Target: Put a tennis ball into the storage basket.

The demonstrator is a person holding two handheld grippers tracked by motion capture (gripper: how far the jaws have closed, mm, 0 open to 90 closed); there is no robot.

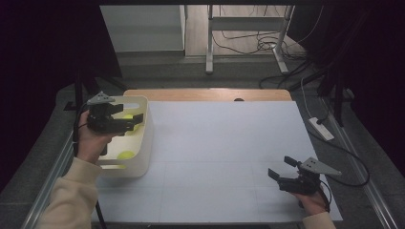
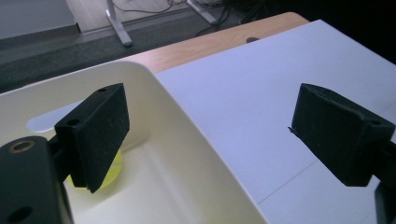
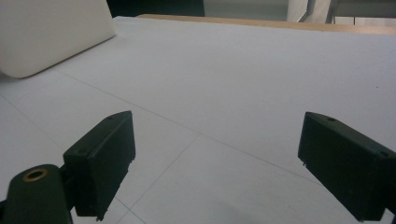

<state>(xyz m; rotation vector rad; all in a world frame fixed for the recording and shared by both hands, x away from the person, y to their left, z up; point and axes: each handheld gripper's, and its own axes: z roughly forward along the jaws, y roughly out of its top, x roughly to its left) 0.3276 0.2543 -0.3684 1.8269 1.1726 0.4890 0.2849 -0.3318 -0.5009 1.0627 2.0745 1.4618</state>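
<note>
A cream plastic bin (image 1: 143, 143) stands at the left edge of the white table (image 1: 224, 157). Inside the bin lie yellow-green balls: one ball (image 1: 126, 155) on the floor of the bin toward its near wall, another (image 1: 128, 117) farther back, partly hidden under the left gripper, and a sliver of yellow at the near wall that may be a third; the number cannot be told for sure.

The left gripper (image 1: 129, 121) hangs over the bin, held in the person's left hand (image 1: 90, 140), a cream sleeve (image 1: 71, 195) behind it. Its jaws stand wide apart with nothing between them. In the left gripper view (image 2: 208, 130), one jaw is over the inside of the bin, with a ball (image 2: 114, 170) showing just behind and below it, and the other jaw is out over the table beyond the bin's rim (image 2: 196, 126).

The right gripper (image 1: 279, 167) sits well away from the bin, near the table's front right corner, held in the right hand (image 1: 313, 200) low over the bare surface. Its jaws are also spread wide and empty. In the right gripper view (image 3: 215, 154) the bin's outer wall (image 3: 51, 32) shows far off at upper left.

A strip of wood (image 1: 205, 94) edges the table beyond the bin.
</note>
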